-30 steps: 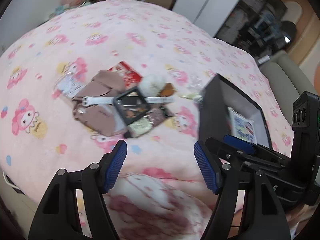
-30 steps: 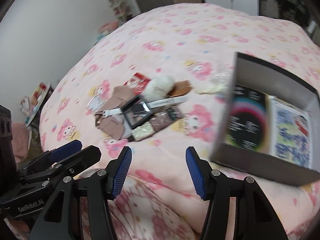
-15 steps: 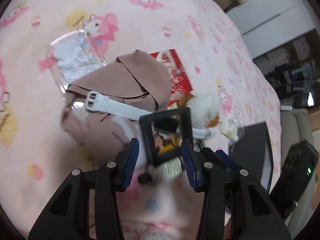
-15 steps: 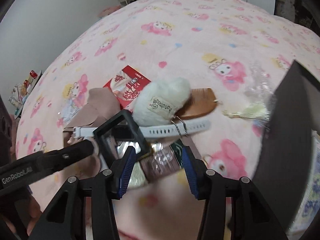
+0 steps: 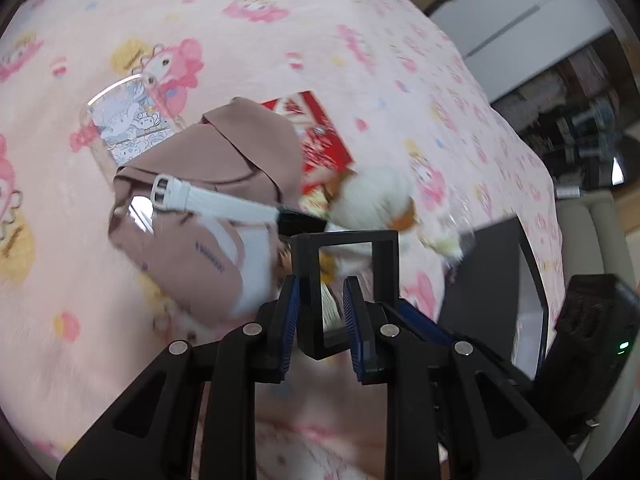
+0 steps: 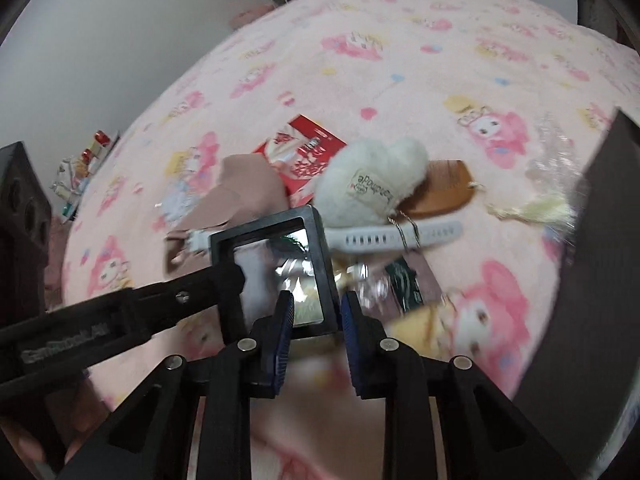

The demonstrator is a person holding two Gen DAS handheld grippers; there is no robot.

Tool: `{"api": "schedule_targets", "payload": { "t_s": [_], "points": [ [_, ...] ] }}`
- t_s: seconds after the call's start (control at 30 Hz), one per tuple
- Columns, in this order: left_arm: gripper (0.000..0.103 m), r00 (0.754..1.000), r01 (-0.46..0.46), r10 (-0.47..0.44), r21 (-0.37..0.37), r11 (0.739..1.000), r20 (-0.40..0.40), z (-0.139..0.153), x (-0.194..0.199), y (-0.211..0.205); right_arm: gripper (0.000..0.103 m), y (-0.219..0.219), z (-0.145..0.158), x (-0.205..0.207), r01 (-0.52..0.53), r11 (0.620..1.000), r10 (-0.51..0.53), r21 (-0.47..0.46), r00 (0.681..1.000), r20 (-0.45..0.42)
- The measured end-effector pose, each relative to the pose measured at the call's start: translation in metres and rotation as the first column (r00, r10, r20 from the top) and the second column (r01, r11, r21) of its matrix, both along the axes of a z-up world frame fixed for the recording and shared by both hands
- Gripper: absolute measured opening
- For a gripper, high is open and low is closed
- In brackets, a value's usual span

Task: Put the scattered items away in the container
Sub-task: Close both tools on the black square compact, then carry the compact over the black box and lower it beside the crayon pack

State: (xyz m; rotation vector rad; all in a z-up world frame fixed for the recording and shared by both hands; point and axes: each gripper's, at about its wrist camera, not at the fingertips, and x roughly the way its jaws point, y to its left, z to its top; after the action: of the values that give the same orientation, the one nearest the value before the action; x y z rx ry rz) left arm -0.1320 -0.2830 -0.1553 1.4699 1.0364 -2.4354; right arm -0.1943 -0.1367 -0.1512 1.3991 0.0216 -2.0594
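Note:
A black square frame (image 5: 344, 238) with clear film sits on top of a pile of small items on the pink blanket. My left gripper (image 5: 320, 320) has its closing jaws on the frame's left bar, and one finger (image 6: 224, 280) of it lies on that bar in the right wrist view. My right gripper (image 6: 316, 320) is closing on the right bar of the frame (image 6: 264, 220). The frame stands tilted up between both grippers. The dark box (image 5: 488, 280) lies to the right, its wall (image 6: 592, 240) close by.
The pile holds a white watch strap (image 6: 392, 236), a fluffy white heart (image 6: 372, 184), a wooden comb (image 6: 444, 188), a red packet (image 5: 320, 136), a brown cloth pouch (image 5: 240, 160) and a clear card case (image 5: 128, 120). A yellow tassel (image 6: 532, 208) lies near the box.
Both grippers came down to the pile and their jaws narrowed from wide apart onto the black frame's two side bars. The frame now tilts up off the pile.

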Motion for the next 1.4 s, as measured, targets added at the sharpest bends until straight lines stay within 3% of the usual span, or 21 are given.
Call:
{"api": "schedule_targets", "payload": {
  "t_s": [0.2, 0.5, 0.63, 0.8, 0.93, 1.0, 1.27, 1.4],
  "points": [
    [0.022, 0.989, 0.131, -0.130, 0.002, 0.991, -0.065, 0.036, 0.025, 0.048, 0.021, 0.057, 0.049, 0.038, 0.057, 0.996, -0.061, -0.068, 0.997, -0.056],
    [0.022, 0.919, 0.366, -0.369, -0.047, 0.930, -0.138, 0.078, -0.018, 0.172, 0.021, 0.182, 0.099, 0.053, 0.195, 0.979, -0.202, -0.063, 0.967, -0.156],
    [0.022, 0.881, 0.451, -0.453, -0.046, 0.891, -0.136, 0.075, -0.046, 0.233, 0.021, 0.241, 0.093, 0.035, 0.274, 0.961, -0.276, -0.030, 0.949, -0.153],
    [0.022, 0.843, 0.533, -0.531, 0.010, 0.846, -0.085, 0.047, -0.083, 0.290, 0.021, 0.305, 0.070, 0.010, 0.361, 0.933, -0.359, -0.003, 0.927, -0.107],
    [0.022, 0.830, 0.557, -0.557, -0.010, 0.831, -0.017, 0.027, -0.098, 0.317, 0.021, 0.343, 0.048, -0.002, 0.455, 0.886, -0.457, -0.095, 0.889, -0.007],
    [0.022, 0.827, 0.561, -0.561, -0.001, 0.828, 0.013, 0.018, -0.100, 0.324, 0.021, 0.350, 0.039, -0.003, 0.472, 0.874, -0.471, -0.114, 0.881, 0.032],
    [0.022, 0.810, 0.576, -0.576, 0.040, 0.817, 0.110, -0.009, -0.103, 0.338, 0.021, 0.350, 0.012, -0.007, 0.472, 0.882, -0.469, 0.002, 0.876, 0.111],
    [0.022, 0.793, 0.598, -0.596, 0.024, 0.801, 0.128, -0.010, -0.101, 0.347, 0.021, 0.349, 0.013, 0.002, 0.478, 0.877, -0.481, 0.046, 0.875, 0.064]
  ]
}}
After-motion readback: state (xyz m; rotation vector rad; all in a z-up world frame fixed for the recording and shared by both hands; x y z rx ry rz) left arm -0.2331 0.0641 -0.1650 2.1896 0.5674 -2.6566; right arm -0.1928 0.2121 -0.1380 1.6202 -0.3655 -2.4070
